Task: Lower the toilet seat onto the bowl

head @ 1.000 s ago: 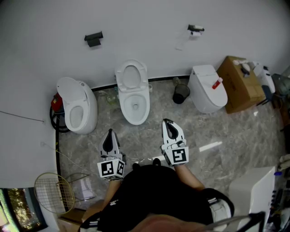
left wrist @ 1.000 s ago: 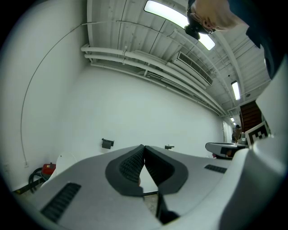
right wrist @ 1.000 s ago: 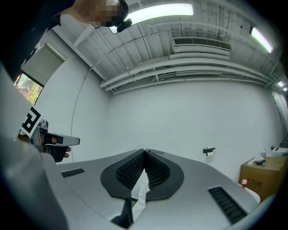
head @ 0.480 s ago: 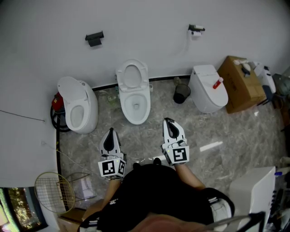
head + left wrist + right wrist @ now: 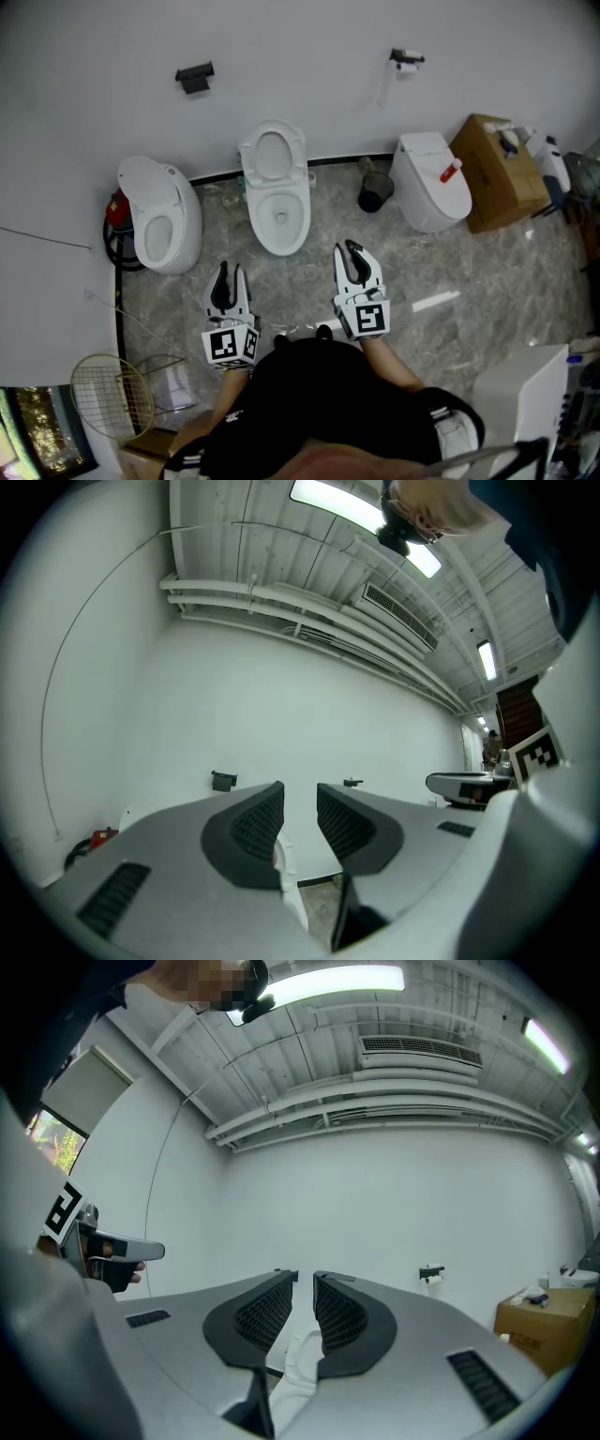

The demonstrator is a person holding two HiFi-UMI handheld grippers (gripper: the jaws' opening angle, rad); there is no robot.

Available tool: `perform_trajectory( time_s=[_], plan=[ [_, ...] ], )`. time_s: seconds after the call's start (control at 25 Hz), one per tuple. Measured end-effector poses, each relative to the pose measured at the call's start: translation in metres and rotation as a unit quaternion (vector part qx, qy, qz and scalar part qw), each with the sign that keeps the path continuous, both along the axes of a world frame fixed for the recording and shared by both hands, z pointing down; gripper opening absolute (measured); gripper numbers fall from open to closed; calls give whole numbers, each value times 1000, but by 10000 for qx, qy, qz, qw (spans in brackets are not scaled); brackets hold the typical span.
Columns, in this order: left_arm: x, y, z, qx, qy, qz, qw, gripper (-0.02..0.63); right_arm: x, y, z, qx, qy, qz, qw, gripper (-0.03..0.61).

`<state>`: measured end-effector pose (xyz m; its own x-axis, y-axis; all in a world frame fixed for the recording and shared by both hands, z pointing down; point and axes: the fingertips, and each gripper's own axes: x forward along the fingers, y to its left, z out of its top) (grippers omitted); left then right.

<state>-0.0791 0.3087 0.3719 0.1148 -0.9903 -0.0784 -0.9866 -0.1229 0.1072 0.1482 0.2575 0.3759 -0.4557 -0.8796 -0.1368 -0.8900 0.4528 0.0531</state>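
The middle white toilet (image 5: pixel 279 214) stands against the wall with its seat and lid (image 5: pixel 273 153) raised upright. Both grippers hover over the marble floor in front of it, apart from it. My left gripper (image 5: pixel 224 274) points at the bowl; its jaws are opening, a narrow gap shows, and nothing is between them (image 5: pixel 300 797). My right gripper (image 5: pixel 350 253) is to the right of the bowl's front; its jaws are also opening with nothing gripped (image 5: pixel 305 1281). A part of the toilet (image 5: pixel 298 1365) shows beyond the gap in the right gripper view.
A second toilet (image 5: pixel 161 220) stands at the left, and a third with its lid down (image 5: pixel 431 183) at the right. A black bin (image 5: pixel 375 194) and a cardboard box (image 5: pixel 497 173) sit near the wall. A wire rack (image 5: pixel 112 398) lies at the lower left.
Both grippers' jaws have parted a little from shut. The grippers have hardly moved over the floor.
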Motion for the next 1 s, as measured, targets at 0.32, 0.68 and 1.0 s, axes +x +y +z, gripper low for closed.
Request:
perform_trajectory(
  time_s=[0.32, 0.68, 1.0],
  plan=[
    [1, -1, -1, 58, -12, 17, 10000, 197, 5, -1, -1, 14, -23, 64, 10000, 147],
    [8, 0, 0, 63, -68, 122, 9999, 275, 9, -1, -2, -10, -107, 53, 9999, 286],
    [7, -1, 0, 49, -113, 88, 9999, 391, 3, -2, 2, -203, -172, -139, 9995, 367]
  ],
)
